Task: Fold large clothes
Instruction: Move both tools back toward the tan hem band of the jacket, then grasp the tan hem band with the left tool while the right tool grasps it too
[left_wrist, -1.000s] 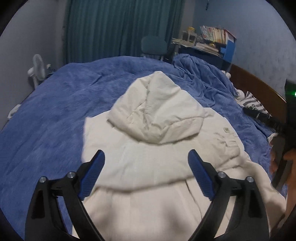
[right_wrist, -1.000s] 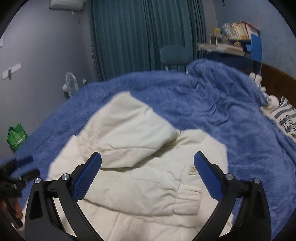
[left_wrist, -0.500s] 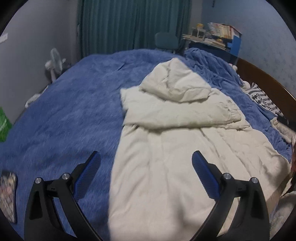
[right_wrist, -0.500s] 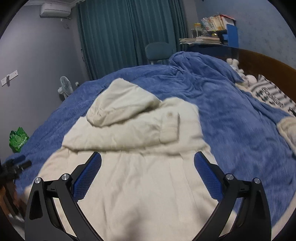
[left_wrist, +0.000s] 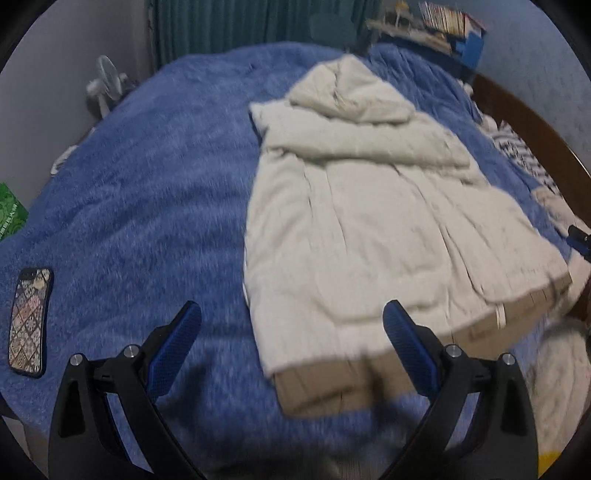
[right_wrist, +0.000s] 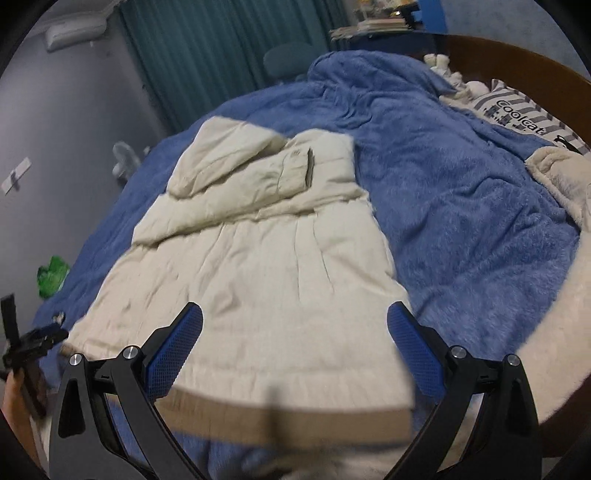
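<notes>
A cream hooded coat (left_wrist: 373, 206) lies flat on the blue bed, hood at the far end, sleeves folded across the chest, tan hem (left_wrist: 369, 380) nearest me. In the right wrist view the coat (right_wrist: 258, 280) fills the middle, its tan hem (right_wrist: 280, 417) just in front of the fingers. My left gripper (left_wrist: 291, 343) is open and empty, above the blanket at the hem's left corner. My right gripper (right_wrist: 295, 339) is open and empty, above the hem's middle. The left gripper also shows at the left edge of the right wrist view (right_wrist: 26, 343).
A blue fuzzy blanket (left_wrist: 155, 192) covers the bed. A phone (left_wrist: 29, 321) lies on it at the near left. A striped pillow (right_wrist: 524, 114) and cream fleece (right_wrist: 561, 184) sit at the right by the wooden headboard (right_wrist: 517, 55). A fan (left_wrist: 107, 81) and a green bag (right_wrist: 51, 277) stand beside the bed.
Both grippers have pulled back from the hood and chest toward the coat's hem. The whole coat and its tan hem are in view now. Both stay open.
</notes>
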